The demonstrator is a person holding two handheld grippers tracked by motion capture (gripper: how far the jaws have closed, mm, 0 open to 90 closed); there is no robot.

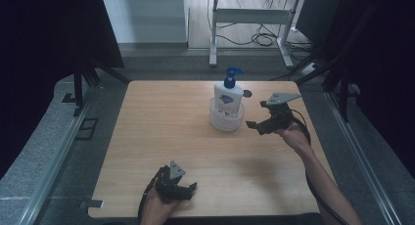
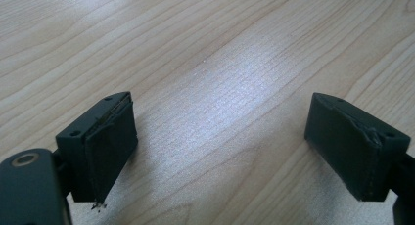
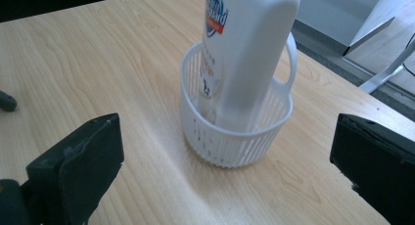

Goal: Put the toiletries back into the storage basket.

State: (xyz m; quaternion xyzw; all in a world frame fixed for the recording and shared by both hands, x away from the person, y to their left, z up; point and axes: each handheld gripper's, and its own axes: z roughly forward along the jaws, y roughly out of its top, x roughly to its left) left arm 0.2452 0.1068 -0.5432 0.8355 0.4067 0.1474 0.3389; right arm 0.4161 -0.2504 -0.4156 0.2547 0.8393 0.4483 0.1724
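Pump soap bottle (image 1: 228, 95) stands upright inside a white slotted basket (image 1: 226, 121), far-centre on the wooden table (image 1: 161, 132); the basket probably keeps it from tipping. Right gripper (image 1: 258, 115) hovers just right of the basket, jaws spread wide and empty, aimed at it (looks lined up for a grab, only a guess). Left gripper (image 1: 191, 189) sits low at the near edge, jaws apart, holding nothing, parked well clear.
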